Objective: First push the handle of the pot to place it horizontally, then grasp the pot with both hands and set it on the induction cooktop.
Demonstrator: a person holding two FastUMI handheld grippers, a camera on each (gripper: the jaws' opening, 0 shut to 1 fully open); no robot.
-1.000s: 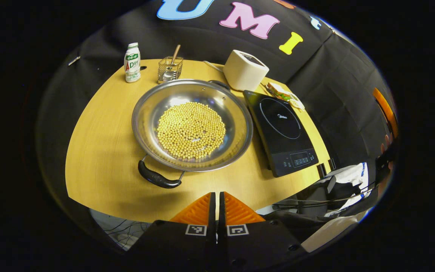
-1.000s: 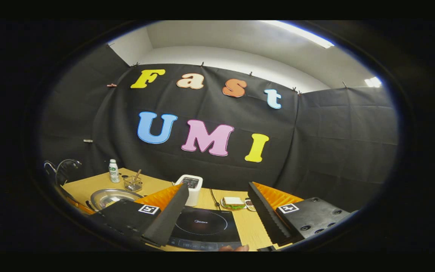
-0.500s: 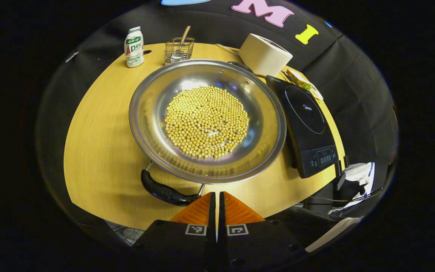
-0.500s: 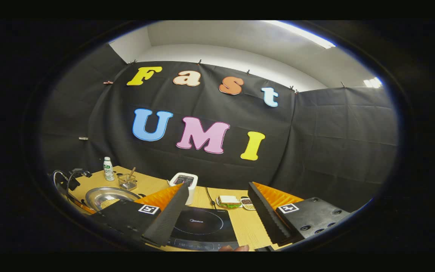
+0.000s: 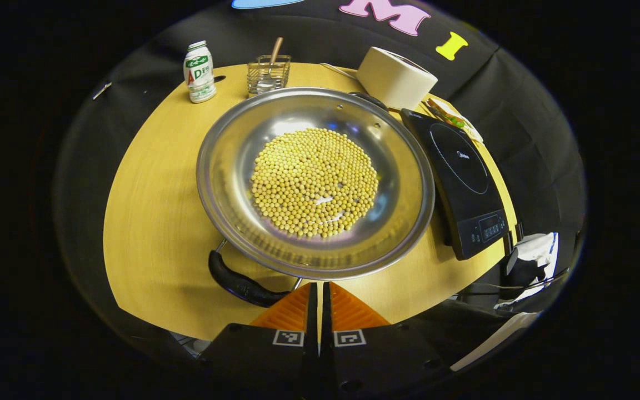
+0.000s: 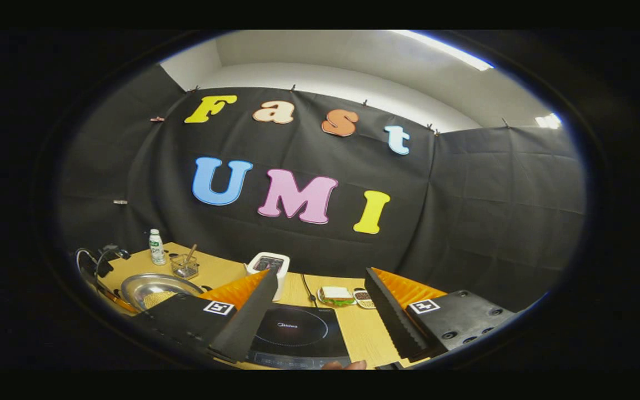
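- pot (image 5: 231, 166) mid-table, full of yellow beans (image 5: 315, 180); near handle (image 5: 239, 283) angled near-left, second handle (image 5: 370, 99) at far rim
- induction cooktop (image 5: 464, 183) just right of pot, top bare
- left gripper (image 5: 318, 303): fingers pressed together, holding nothing, tips just beside near handle
- right gripper (image 6: 320, 311): spread wide, holding nothing, above cooktop's near edge
- far side: 1 bottle (image 5: 199, 72), 1 wire basket (image 5: 267, 75) with spoon, 1 white appliance (image 5: 395, 78), 1 sandwich (image 6: 335, 294)
- wooden table (image 5: 153, 211), black cloth wall (image 6: 492, 222)
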